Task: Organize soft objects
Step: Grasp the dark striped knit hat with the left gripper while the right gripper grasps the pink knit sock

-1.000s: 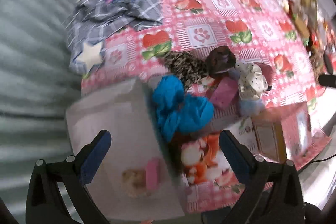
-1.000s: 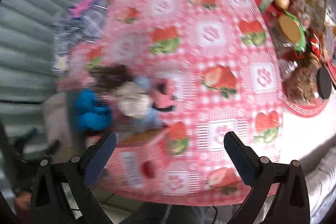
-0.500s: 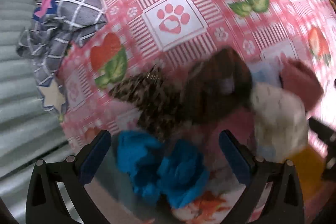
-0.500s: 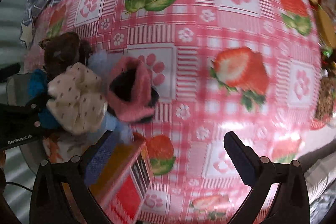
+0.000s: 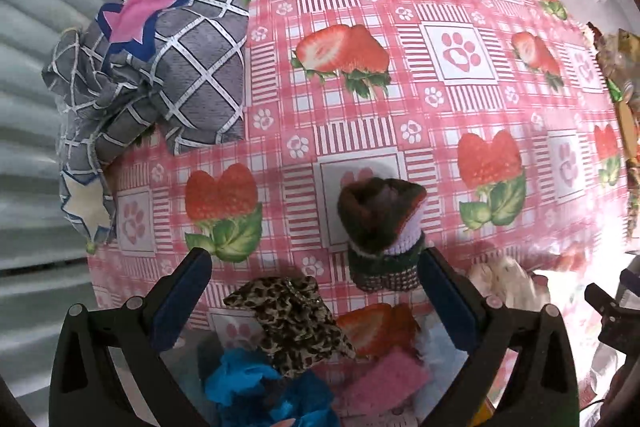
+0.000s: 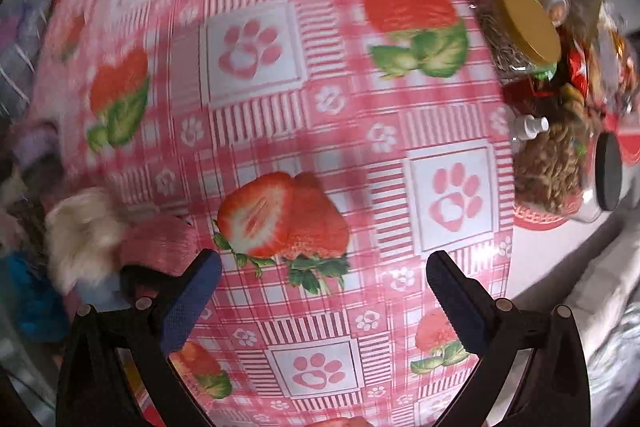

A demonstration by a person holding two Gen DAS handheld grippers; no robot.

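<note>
- A grey checked blanket (image 5: 160, 67), with a pink fish patch and a cream star, lies bunched at the left edge of the strawberry tablecloth (image 5: 400, 87).
- The left gripper (image 5: 316, 303) hangs over the near edge of the table, fingers spread wide and holding nothing.
- Between its fingers sits a heap of soft things: a blue cloth (image 5: 256, 387) lowest, a leopard-print piece (image 5: 296, 323) resting on it, and a pink pad (image 5: 384, 379) just beside them.
- A brown knitted piece with a white and green cuff (image 5: 380, 227) stands on the tablecloth beyond the heap, close to the right finger.
- In the blurred right wrist view, a cream fluffy piece (image 6: 80, 231) and a pink knitted piece (image 6: 160, 243) lie touching at the left, beside the gripper's left finger.
- The right gripper (image 6: 324, 291) hovers over a printed strawberry, likewise spread and empty.
- Jars (image 6: 524, 35) of dried food crowd a red tray (image 6: 536, 219) at the far right.
</note>
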